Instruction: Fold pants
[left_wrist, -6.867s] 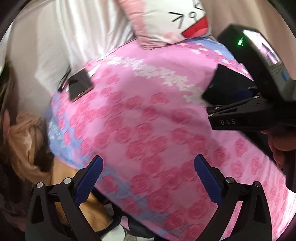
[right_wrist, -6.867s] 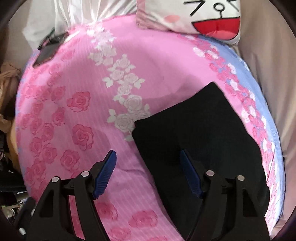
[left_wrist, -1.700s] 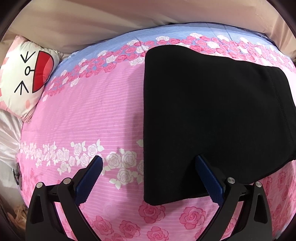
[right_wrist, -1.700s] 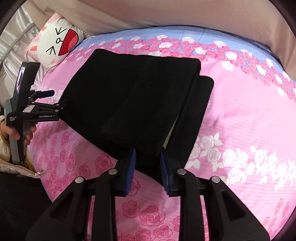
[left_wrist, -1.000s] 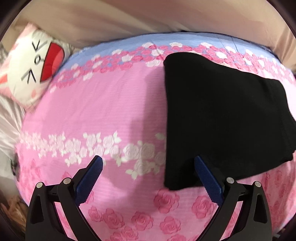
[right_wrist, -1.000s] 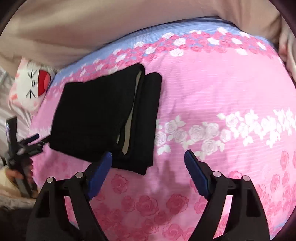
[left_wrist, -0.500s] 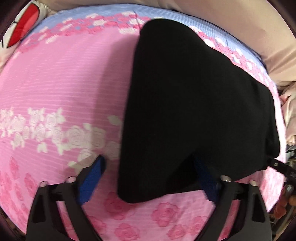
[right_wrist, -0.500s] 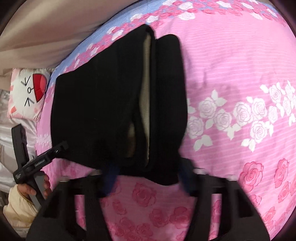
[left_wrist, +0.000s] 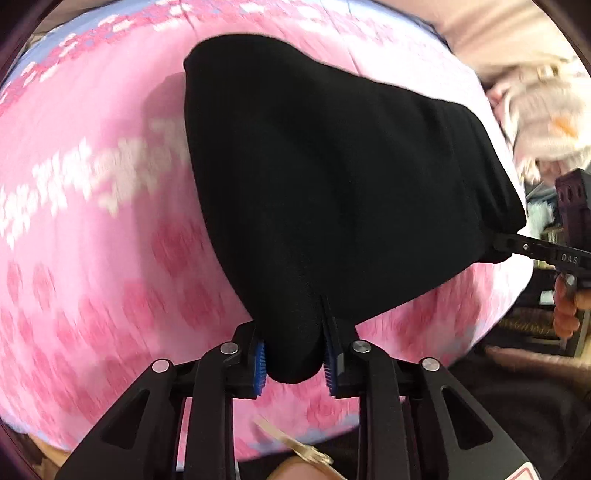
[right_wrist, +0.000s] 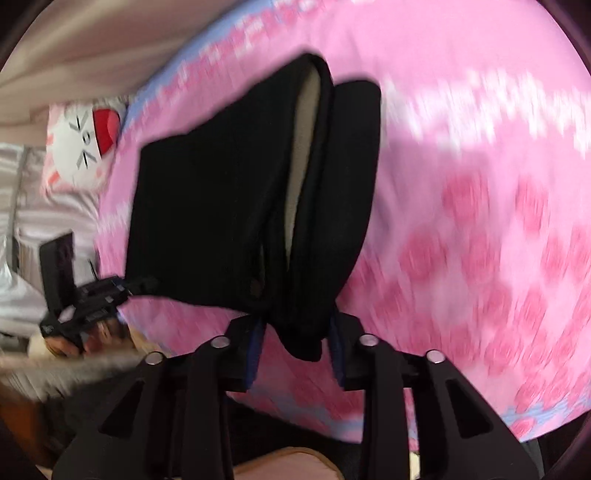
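The folded black pants (left_wrist: 332, 177) lie on the pink rose-print bed. My left gripper (left_wrist: 293, 354) is shut on the near left corner of the pants. My right gripper (right_wrist: 297, 350) is shut on the near right corner, where the layered fold edges and a pale lining (right_wrist: 303, 147) show. In the left wrist view the right gripper (left_wrist: 532, 251) grips the pants' far right corner. In the right wrist view the left gripper (right_wrist: 99, 295) grips the pants' left corner. Both views are motion-blurred.
A white cartoon-face pillow (right_wrist: 83, 144) lies at the head of the bed. The pink bedsheet (left_wrist: 92, 240) spreads around the pants. The bed's near edge (right_wrist: 424, 424) lies close below the grippers. Pale cloth (left_wrist: 535, 92) lies at the far right.
Both grippers closed from open onto the near corners of the folded pants. The corners now sit bunched between the pads, and the views blur with motion.
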